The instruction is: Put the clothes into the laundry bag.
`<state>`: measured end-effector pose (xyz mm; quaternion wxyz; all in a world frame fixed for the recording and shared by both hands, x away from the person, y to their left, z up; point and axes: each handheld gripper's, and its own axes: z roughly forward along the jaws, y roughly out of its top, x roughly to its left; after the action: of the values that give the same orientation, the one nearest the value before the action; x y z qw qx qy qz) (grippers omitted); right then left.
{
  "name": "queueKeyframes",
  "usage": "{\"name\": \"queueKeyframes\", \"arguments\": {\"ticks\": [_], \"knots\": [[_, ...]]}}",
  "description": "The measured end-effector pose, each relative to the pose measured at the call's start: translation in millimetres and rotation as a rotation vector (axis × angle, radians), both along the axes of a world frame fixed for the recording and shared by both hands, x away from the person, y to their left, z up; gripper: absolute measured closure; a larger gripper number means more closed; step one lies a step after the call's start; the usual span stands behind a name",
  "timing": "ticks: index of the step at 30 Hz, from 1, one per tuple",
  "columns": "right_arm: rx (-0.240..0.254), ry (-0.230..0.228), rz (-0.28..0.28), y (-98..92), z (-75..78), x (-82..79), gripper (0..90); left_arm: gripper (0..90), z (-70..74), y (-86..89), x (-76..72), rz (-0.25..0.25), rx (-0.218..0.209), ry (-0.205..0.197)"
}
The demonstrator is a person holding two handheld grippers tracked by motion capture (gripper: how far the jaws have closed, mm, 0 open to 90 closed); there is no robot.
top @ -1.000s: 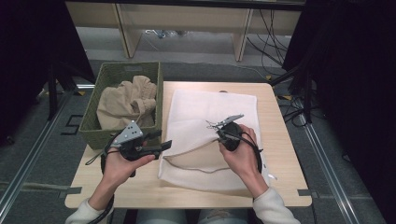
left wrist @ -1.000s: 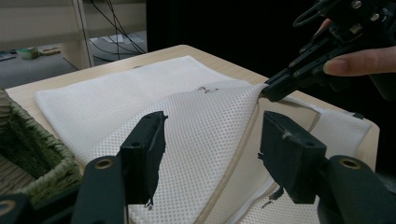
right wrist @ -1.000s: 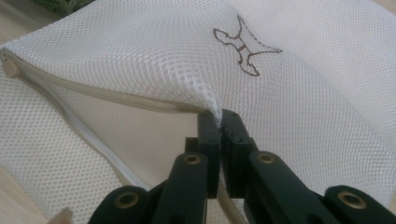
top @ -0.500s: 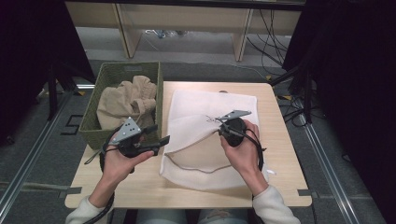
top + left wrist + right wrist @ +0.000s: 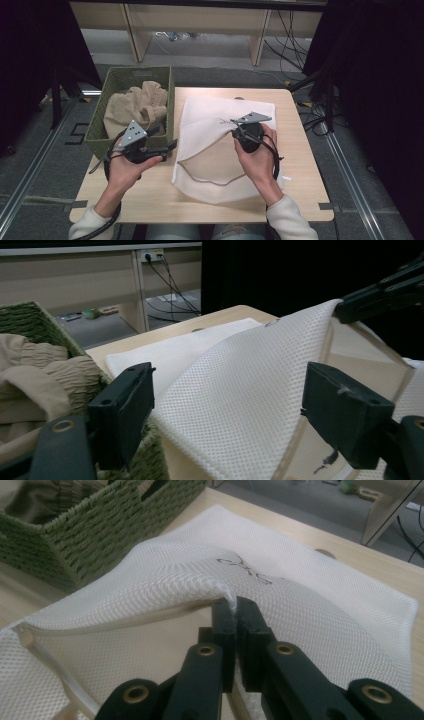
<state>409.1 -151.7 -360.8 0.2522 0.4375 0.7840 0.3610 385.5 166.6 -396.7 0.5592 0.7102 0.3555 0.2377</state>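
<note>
A white mesh laundry bag (image 5: 220, 165) lies flat on the wooden table (image 5: 300, 200). My right gripper (image 5: 234, 123) is shut on the upper layer of its mouth edge and holds that edge lifted, so the mouth gapes toward the left. In the right gripper view, the mesh (image 5: 300, 595) is pinched between the jaw tips of the right gripper (image 5: 232, 604). My left gripper (image 5: 171, 146) hovers at the bag's left side, next to the basket. Its jaws have just been opening and now stand wide apart, pressing on nothing. The raised mesh (image 5: 240, 405) lies ahead of the left gripper (image 5: 227, 377).
A green woven basket (image 5: 112, 80) stands at the table's left with crumpled beige clothing (image 5: 135, 105) inside, close to my left hand. Behind the table are desk legs and floor cables (image 5: 280, 45). Dark curtains flank both sides.
The right gripper has raised the bag's edge slightly, and the mouth gapes a little wider. The left gripper has edged slightly back toward the basket.
</note>
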Motion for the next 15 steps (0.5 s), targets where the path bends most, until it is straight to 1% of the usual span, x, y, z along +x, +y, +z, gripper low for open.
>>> {"name": "queueKeyframes", "arguments": {"ticks": [2,3,4,6,7,8,10,11,13,15], "knots": [[-0.017,-0.014,0.017,-2.1,1.3,0.8,88.6,18.3,-0.5,1.6,5.5,0.020,0.013,0.003],[-0.012,-0.018,0.013,-2.1,1.5,0.7,88.6,17.5,-0.5,2.8,8.6,0.029,0.017,0.006],[-0.025,-0.038,0.027,-3.7,1.3,1.7,88.6,16.7,-0.2,4.0,11.7,0.042,0.022,0.007],[-0.001,-0.017,0.000,-2.5,1.1,-0.6,88.6,14.9,1.4,7.2,19.3,0.066,0.037,0.019],[-0.001,-0.012,0.006,-2.7,0.9,-0.4,88.6,14.4,2.6,9.4,24.0,0.077,0.041,0.018],[-0.027,-0.043,0.039,-5.0,0.7,2.4,88.6,14.1,4.2,12.3,29.1,0.091,0.046,0.017],[-0.006,-0.018,0.014,-2.8,0.5,0.6,88.6,13.3,6.3,17.5,39.1,0.123,0.052,0.026],[-0.017,-0.032,0.022,-3.7,0.5,1.7,88.6,12.7,7.3,21.4,46.9,0.144,0.061,0.029],[-0.012,-0.019,0.017,-2.6,-0.1,0.7,88.6,12.1,8.7,28.2,61.4,0.177,0.074,0.050],[-0.019,-0.028,0.027,-4.0,-0.6,1.7,88.6,11.4,10.1,34.1,72.4,0.200,0.084,0.070]]}}
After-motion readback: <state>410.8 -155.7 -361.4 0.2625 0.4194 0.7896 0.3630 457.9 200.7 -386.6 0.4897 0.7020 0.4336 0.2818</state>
